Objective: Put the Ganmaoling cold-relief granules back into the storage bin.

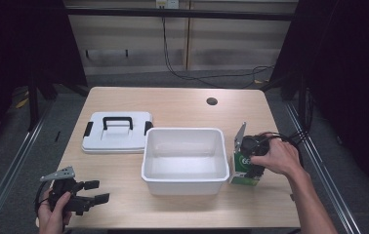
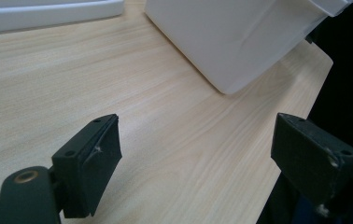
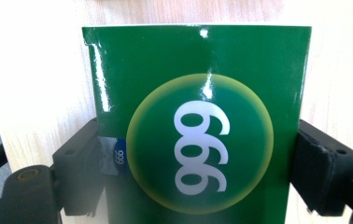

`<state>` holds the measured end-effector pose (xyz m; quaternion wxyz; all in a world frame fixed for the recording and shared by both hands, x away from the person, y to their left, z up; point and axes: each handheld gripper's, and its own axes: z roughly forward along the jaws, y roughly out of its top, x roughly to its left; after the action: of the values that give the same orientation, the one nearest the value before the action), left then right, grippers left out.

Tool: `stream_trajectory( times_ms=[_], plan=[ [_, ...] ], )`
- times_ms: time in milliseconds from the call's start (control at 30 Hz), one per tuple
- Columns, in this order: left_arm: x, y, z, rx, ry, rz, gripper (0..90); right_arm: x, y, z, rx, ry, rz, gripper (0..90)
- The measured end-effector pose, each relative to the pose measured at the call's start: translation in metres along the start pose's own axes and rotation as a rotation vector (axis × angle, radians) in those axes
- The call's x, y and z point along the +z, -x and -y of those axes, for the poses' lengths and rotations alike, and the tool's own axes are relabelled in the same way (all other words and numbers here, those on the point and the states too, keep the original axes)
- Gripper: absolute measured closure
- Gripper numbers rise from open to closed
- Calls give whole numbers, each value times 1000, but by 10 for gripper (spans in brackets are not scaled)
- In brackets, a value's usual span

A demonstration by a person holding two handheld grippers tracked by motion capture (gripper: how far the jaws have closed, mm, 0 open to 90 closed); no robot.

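- High view: right gripper (image 1: 249, 163) at the table's right side, just beside the right wall of the white bin (image 1: 184, 160), lowered over a green box (image 1: 243, 171) standing on the wooden table (image 1: 182, 105)
- Right hand (image 1: 276, 156) wrapped over the gripper body; grey plate upright on the bin side; cable looped behind the hand
- Box resting on the tabletop, close against the bin's outer right wall; touching or not, cannot tell
- Left gripper (image 1: 97, 191) low at the near left corner, gripped by the left hand (image 1: 51, 214), jaws spread wide and pointing right toward the bin, holding nothing, well apart from the box
- White lid (image 1: 117, 131) with black handle and clips flat on the table, left of the bin, edge just beside the bin's rim

- Left gripper view: left gripper (image 2: 195, 149) jaws far apart over bare wood, nothing between the pads, nothing touched
- Bin corner (image 2: 240, 42) ahead and above the jaws, well clear of them; strip of the lid (image 2: 48, 14) at the top left

- Right gripper view: right gripper (image 3: 198, 168) jaws bracketing the green box (image 3: 198, 84), one pad on each side face
- Left pad (image 3: 83, 165) tight against the box edge by a small blue label; right pad at the opposite edge, contact looks made, a sliver of gap not ruled out
- Glossy green face with a yellow-rimmed circle and white figures, upside down from here
- Pinching the box across its width, opened about as wide as the box
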<state>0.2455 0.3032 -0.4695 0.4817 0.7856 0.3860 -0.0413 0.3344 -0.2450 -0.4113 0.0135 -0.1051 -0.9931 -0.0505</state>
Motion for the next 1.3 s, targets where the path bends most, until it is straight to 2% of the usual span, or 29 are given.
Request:
stream_trajectory(
  times_ms=[33, 200, 300, 333, 500, 667, 1100, 1300],
  plan=[
    [0, 0, 0, -3, 2, 0, 160, -2, -1, 1, 14, 3, 0, 162],
    [0, 0, 0, -4, 3, 0, 160, -6, -2, 4, 20, 13, -1, 162],
    [0, 0, 0, -3, 2, -1, 160, -10, -2, 7, 19, 45, -9, 162],
    [0, 0, 0, -3, 2, 0, 160, -11, -4, 7, 36, 45, -12, 162],
    [0, 0, 0, -5, 4, 0, 160, -15, -5, 10, 32, 65, -20, 162],
    [0, 0, 0, -5, 4, -2, 160, -22, -6, 15, 48, 118, -26, 162],
    [-1, 0, 0, -4, 6, 5, 160, -35, -10, 26, 82, 150, -42, 162],
    [0, 0, 0, -6, 7, 4, 160, -42, -12, 33, 92, 211, -30, 162]
  ],
)
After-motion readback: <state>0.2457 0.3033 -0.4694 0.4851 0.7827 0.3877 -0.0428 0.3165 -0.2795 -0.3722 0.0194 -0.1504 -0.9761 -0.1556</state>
